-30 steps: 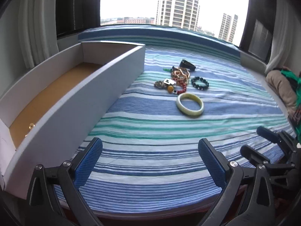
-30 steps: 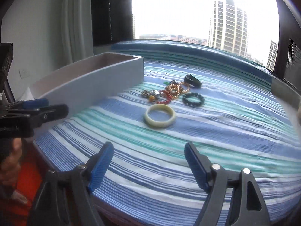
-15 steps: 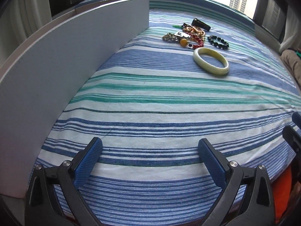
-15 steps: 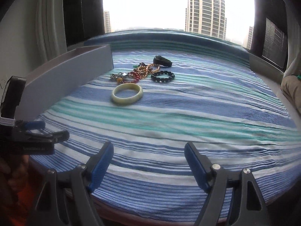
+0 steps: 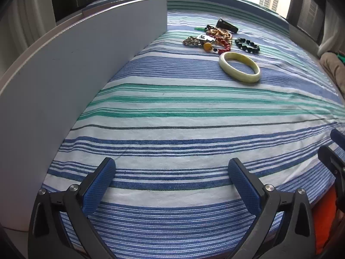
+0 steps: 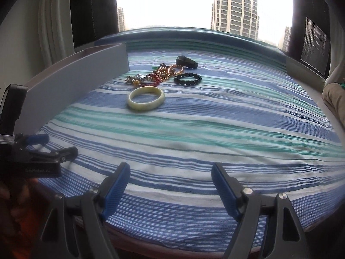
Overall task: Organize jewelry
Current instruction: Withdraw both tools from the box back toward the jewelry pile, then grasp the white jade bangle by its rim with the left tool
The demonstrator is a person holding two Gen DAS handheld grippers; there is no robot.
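- Striped bedding (image 6: 194, 129) in blue, white and teal spreads before you, with a bright window and high-rise towers (image 6: 235, 8) beyond it.
- Your right-wrist view shows the left gripper (image 6: 58, 145) from the side at the left edge, low over the cover, with a hand (image 6: 8, 205) dimly seen beneath it; your left-wrist view shows only two dark finger ends of the right tool at its right edge.
- Your left-wrist view is filled on its left by the grey outer wall of the drawer-like box (image 5: 75, 64); from neither camera can you see what lies inside it.
- Your left gripper (image 5: 172, 180) has its blue pads spread wide, nothing between them, above bare cover.
- Your right gripper (image 6: 171, 182) likewise stands wide apart and empty.
- Jewelry sits well ahead of both tools, near the box's far corner: a pale jade-coloured bangle (image 6: 146, 101) nearest you, a black bead bracelet (image 6: 188, 79) beyond it, and a tangle of red beads and gold chain (image 6: 159, 75) just beside those.
- Behind the tangle lies a small black object (image 6: 186, 62) that you cannot identify.
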